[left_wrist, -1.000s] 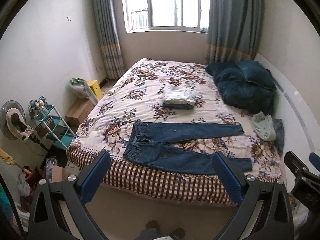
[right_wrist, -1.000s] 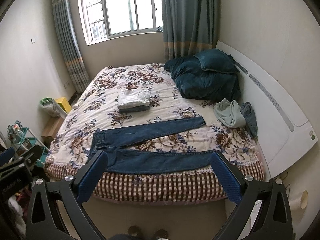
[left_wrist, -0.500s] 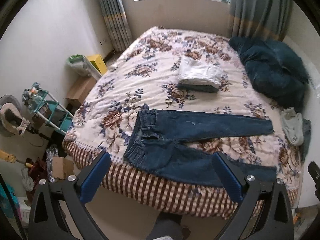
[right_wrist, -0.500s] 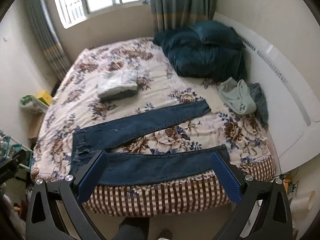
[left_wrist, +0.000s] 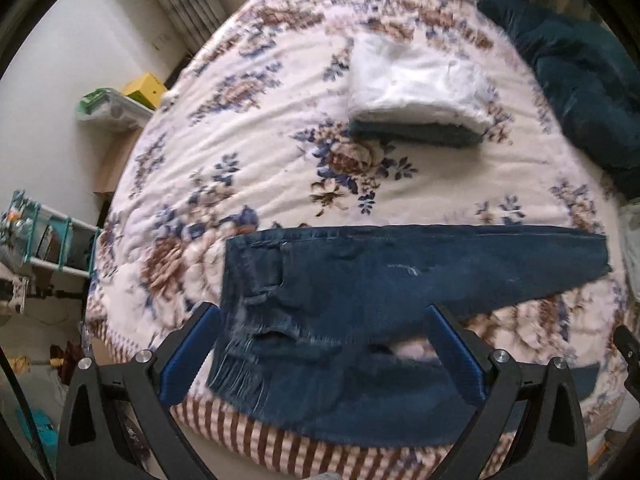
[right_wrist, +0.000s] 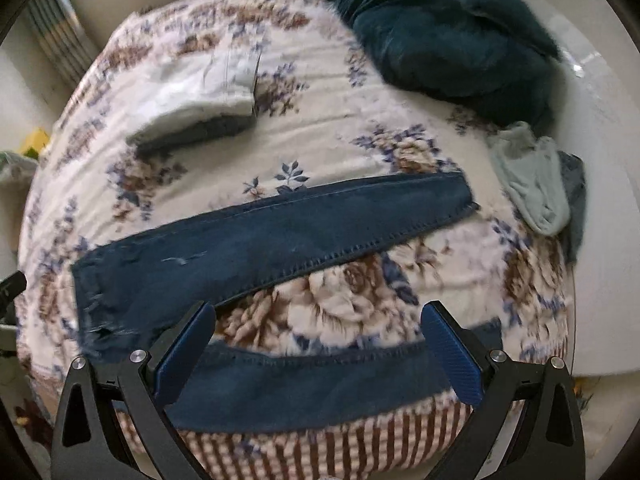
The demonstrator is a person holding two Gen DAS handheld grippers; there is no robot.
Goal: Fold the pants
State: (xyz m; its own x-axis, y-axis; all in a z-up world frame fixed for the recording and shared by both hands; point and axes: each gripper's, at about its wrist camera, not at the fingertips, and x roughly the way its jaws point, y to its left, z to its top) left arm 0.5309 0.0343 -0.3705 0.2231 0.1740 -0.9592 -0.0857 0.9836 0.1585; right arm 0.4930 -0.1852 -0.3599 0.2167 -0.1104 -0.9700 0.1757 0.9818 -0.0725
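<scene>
1. The jeans lie spread flat along the near edge of the bed, waistband to the left, legs parted in a V toward the right; the nearer leg hangs partly over the checked side of the bedcover.
2. A second ago both tongs hung well back with the whole room in view; now the jeans fill the lower half of each view, so the person has closed in on the bed.
3. The left tongs are spread wide over the waistband end and grip nothing.
4. The right tongs are equally wide, holding nothing, poised over the nearer leg.
5. I'd judge no fold has begun: this is the reach for the first grab.
6. Beyond lie a folded stack of clothes, a dark blue quilt and a pale green garment.
</scene>
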